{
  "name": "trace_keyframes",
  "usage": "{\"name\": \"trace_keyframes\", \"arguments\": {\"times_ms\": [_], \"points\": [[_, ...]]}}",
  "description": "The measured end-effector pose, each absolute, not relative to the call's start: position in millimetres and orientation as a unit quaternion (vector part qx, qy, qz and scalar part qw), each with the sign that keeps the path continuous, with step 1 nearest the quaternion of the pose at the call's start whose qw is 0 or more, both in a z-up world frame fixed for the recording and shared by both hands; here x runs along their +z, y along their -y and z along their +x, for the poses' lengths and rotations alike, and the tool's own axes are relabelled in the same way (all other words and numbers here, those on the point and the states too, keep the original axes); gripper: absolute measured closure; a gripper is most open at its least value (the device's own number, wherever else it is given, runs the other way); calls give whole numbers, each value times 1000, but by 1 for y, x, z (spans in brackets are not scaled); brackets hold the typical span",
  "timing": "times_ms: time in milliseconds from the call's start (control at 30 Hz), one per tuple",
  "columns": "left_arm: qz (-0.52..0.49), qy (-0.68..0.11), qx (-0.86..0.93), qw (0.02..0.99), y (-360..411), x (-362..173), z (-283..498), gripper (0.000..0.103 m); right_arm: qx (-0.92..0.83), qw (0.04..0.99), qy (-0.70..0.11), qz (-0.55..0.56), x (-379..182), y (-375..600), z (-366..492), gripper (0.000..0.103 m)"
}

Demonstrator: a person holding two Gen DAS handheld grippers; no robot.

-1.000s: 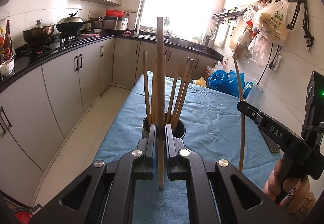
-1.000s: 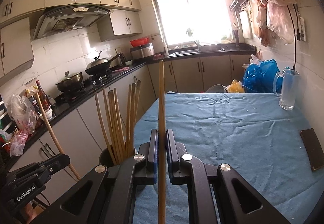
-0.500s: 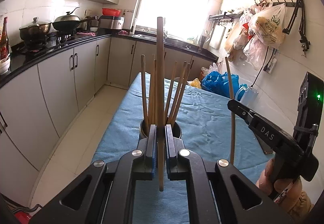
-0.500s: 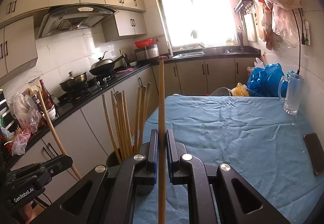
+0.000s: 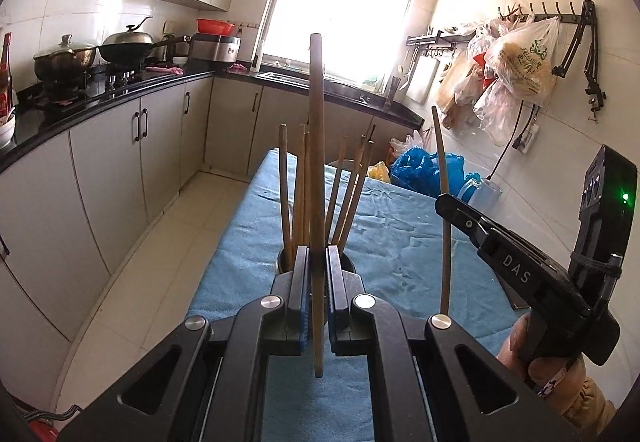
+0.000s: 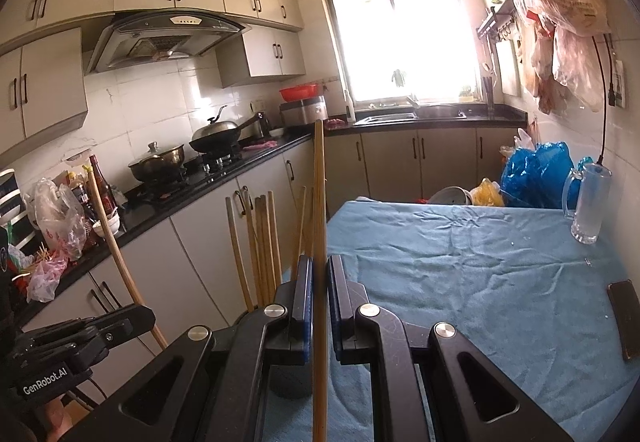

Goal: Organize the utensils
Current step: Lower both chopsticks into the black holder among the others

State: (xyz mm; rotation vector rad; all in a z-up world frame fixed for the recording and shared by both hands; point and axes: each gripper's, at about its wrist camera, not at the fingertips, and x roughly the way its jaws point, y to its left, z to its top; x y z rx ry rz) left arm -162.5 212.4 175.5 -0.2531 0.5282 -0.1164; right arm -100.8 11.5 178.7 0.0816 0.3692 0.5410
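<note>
we held one chopstick (image 5: 316, 202) upright in left gripper (image 5: 318, 298), jaws clamped; right gripper (image 6: 319, 302) clamped another (image 6: 319, 242); holder (image 5: 286, 262) at frame centre awaited both

Right gripper (image 6: 318, 306) clamped on an upright wooden chopstick (image 6: 319, 226). Dark holder (image 6: 290, 382) with more chopsticks (image 6: 260, 250) just left, on blue cloth (image 6: 460, 282). Left gripper (image 6: 80, 338) near left, gripping another chopstick (image 6: 114, 250). Glass mug (image 6: 590, 204) far right.
</note>
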Motion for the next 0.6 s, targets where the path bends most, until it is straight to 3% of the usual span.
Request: {"name": "trace_keyframes", "arguments": {"times_ms": [600], "points": [[-80,-240,-44,966,-216,200,-137,96,269,950,-148,50,193,-27,-93,95]]}}
